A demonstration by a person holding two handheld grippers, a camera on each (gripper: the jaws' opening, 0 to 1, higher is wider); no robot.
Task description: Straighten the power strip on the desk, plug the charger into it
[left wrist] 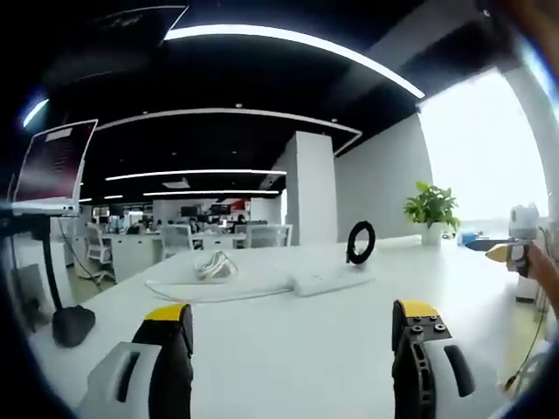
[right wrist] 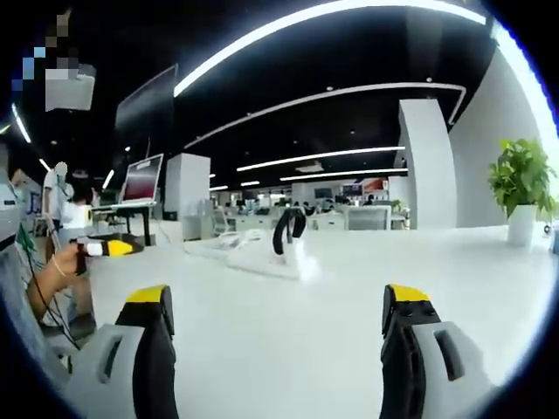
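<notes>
In the left gripper view, our left gripper [left wrist: 293,336] has its fingers wide apart, holding nothing. Ahead on the smooth white table [left wrist: 288,367], a flat white strip [left wrist: 330,281] lies lengthwise left to right, beside a black cable loop [left wrist: 360,242].

In the right gripper view, our right gripper [right wrist: 279,327] is equally spread and empty. The strip [right wrist: 271,262] runs slantwise away, mid-table.
</notes>
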